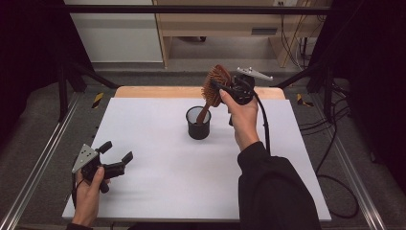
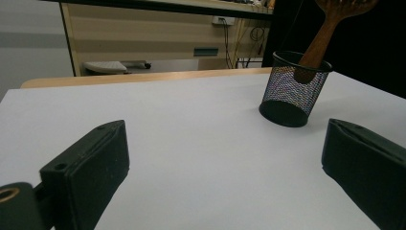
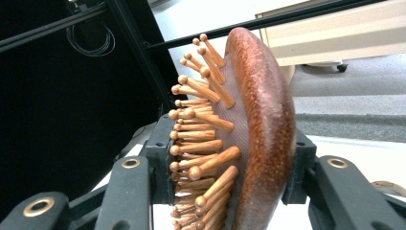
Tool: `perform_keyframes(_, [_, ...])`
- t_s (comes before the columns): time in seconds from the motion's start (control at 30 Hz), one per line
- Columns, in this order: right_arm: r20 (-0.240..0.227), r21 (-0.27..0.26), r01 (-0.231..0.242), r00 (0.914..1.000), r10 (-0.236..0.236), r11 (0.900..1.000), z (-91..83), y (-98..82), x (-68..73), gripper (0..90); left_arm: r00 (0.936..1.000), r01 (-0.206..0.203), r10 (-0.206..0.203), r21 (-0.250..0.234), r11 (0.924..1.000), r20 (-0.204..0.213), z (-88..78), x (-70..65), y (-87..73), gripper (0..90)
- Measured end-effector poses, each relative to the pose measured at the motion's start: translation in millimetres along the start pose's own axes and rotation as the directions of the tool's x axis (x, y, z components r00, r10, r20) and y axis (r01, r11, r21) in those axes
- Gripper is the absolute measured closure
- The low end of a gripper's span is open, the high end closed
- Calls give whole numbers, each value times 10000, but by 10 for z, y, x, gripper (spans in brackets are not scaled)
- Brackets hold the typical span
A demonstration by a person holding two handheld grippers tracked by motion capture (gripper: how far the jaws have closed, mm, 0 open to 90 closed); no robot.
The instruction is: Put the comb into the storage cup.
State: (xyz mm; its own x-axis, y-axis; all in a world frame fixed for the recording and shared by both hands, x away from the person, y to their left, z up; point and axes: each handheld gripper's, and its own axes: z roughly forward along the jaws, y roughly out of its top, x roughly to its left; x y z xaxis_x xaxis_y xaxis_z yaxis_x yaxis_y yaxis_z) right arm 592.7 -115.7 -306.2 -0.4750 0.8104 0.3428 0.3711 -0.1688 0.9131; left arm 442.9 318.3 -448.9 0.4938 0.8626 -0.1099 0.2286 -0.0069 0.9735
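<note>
Brush: I see a wooden hairbrush (image 1: 214, 86) standing tilted, with its handle down inside a black mesh cup (image 1: 198, 123) and its round head up in the air.
Cup: The cup stands near the middle of the white table (image 1: 158, 163), a bit toward the far side. In my left gripper view it looks upright and the handle leans on its rim.
Right tongs: My right gripper (image 1: 225, 89) pinches the head of the brush. In my right gripper view one jaw presses the side with the wooden pins and the other jaw presses the smooth brown back.
Left tongs: My left gripper (image 1: 116, 155) rests low at the near left of the table, well apart from the cup. Its jaws are spread wide and hold nothing.
Step, my guess: I think the brush is either going into the cup or coming out of it. I cannot tell which.
How to do it well: I want to move the brush along the line of its handle, slowly, so it does not tip the cup.
Watch out: The cup is light, I think. If the handle pushes sideways on the rim, the cup may fall over.
Helper idea: My left gripper could come close and steady the cup.
</note>
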Motion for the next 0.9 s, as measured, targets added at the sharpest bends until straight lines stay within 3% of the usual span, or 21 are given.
perform_keyframes(0.47, [186,468,-108,9998,99,9988,146,-110,-64,512,10000,-42,42,23,10000,60,0,-2,1,26])
perform_keyframes(0.9, [296,788,226,9993,-250,9966,208,-171,-24,511,9999,-62,61,48,10000,113,5,1,5,20])
